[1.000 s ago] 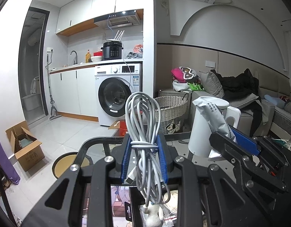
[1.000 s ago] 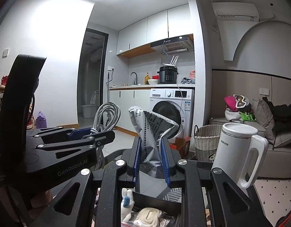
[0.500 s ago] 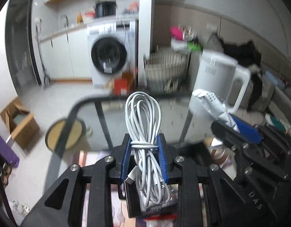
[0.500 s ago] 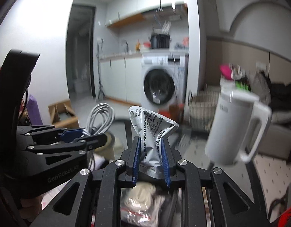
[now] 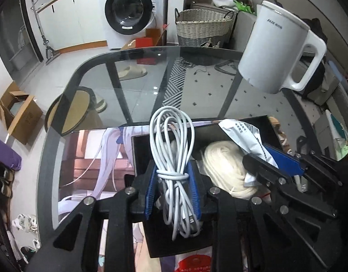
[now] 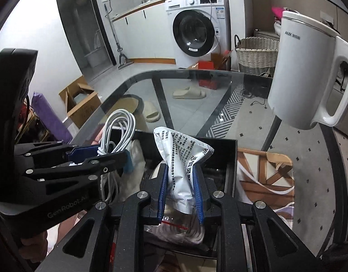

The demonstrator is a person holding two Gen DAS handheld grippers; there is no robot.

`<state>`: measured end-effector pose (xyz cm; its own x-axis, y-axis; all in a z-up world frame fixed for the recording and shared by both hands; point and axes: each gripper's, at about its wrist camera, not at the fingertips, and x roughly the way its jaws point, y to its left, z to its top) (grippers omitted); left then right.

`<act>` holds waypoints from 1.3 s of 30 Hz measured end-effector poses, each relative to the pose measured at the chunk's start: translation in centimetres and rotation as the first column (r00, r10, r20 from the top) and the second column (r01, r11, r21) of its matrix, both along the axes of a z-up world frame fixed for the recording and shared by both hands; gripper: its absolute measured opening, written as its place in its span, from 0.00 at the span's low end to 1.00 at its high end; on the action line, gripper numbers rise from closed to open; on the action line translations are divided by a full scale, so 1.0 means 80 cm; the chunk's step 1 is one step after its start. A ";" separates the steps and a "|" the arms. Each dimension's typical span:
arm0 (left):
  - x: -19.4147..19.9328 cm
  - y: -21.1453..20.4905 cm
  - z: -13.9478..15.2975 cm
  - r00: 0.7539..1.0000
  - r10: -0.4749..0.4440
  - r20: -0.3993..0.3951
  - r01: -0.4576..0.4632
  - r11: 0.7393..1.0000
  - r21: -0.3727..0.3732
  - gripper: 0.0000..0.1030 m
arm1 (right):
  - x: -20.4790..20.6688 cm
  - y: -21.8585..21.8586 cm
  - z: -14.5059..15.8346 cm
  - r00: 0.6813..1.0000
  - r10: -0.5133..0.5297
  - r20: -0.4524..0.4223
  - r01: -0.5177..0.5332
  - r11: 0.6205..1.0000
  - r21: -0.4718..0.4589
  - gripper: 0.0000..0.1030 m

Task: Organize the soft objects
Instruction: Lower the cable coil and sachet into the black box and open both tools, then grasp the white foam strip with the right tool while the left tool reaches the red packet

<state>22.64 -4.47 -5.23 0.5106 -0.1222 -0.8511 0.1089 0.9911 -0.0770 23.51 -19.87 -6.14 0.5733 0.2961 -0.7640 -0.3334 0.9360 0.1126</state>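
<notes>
Glass tabletop point(image 5: 133, 74): kettle point(image 5: 275, 45) at far right edge, black box point(image 6: 219, 145) near the front edge, open to take soft goods, yarn point(image 5: 221, 165) already inside. Left gripper point(image 5: 174, 190) clamped on coiled cable point(image 5: 171, 140), right gripper point(image 6: 180, 188) clamped on foil pouch point(image 6: 183, 156), both poised over the box, presumably for dropping in.

Glossy glass table point(image 5: 119, 77); smooth white plastic kettle point(image 6: 307, 72); woven wicker basket point(image 5: 203, 26); rubbery white cable point(image 5: 171, 149); crinkled silvery foil pouch point(image 6: 185, 165); matt black box point(image 6: 228, 156); ribbed blue pads point(image 6: 161, 192).
</notes>
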 end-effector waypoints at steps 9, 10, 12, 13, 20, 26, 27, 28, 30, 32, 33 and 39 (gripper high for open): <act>-0.004 -0.002 0.003 1.000 -0.003 0.026 0.001 0.998 0.066 0.40 | 0.003 0.005 -0.017 0.999 -0.008 -0.044 0.007 1.000 -0.021 0.38; -0.006 -0.001 0.007 0.999 -0.006 0.040 0.003 0.998 0.064 0.42 | 0.003 0.002 -0.015 0.999 -0.015 -0.043 0.015 1.000 -0.014 0.39; -0.009 0.002 0.013 0.998 -0.001 0.060 -0.003 0.998 0.060 0.49 | -0.001 -0.005 -0.008 0.999 -0.023 -0.044 0.023 1.000 0.004 0.41; -0.010 0.004 0.017 0.997 0.006 0.072 -0.010 0.998 0.059 0.49 | -0.003 -0.008 -0.004 0.999 -0.027 -0.040 0.027 1.000 0.012 0.42; -0.034 0.027 0.061 0.983 0.046 0.180 -0.043 0.999 -0.023 0.50 | -0.024 -0.017 0.041 0.998 -0.018 0.063 0.015 0.998 0.058 0.52; -0.076 0.051 0.104 0.949 0.042 0.313 -0.019 0.997 -0.076 0.52 | -0.063 -0.044 0.098 0.973 -0.020 0.228 0.015 1.000 0.024 0.61; -0.081 0.055 0.106 0.947 0.042 0.317 -0.021 0.997 -0.069 0.52 | -0.066 -0.053 0.102 0.972 -0.022 0.235 0.016 0.999 0.028 0.68; -0.084 0.060 0.105 0.949 0.040 0.313 -0.021 0.998 -0.065 0.52 | -0.070 -0.061 0.102 0.971 -0.026 0.237 0.019 0.999 0.030 0.69; -0.088 0.067 0.100 0.956 0.034 0.292 -0.015 0.998 -0.064 0.52 | -0.072 -0.071 0.096 0.976 -0.024 0.218 0.021 1.000 0.014 0.69; -0.090 0.074 0.089 0.967 0.032 0.254 -0.015 0.998 -0.068 0.52 | -0.074 -0.080 0.086 0.980 -0.016 0.196 0.019 1.000 -0.012 0.69; -0.092 0.077 0.085 0.971 0.031 0.237 -0.013 0.997 -0.074 0.53 | -0.075 -0.084 0.078 0.983 -0.016 0.183 0.021 0.999 -0.027 0.69; -0.101 0.080 0.050 0.993 0.019 0.119 -0.002 0.989 -0.145 0.53 | -0.075 -0.105 0.028 0.999 -0.013 0.046 0.015 0.998 -0.054 0.63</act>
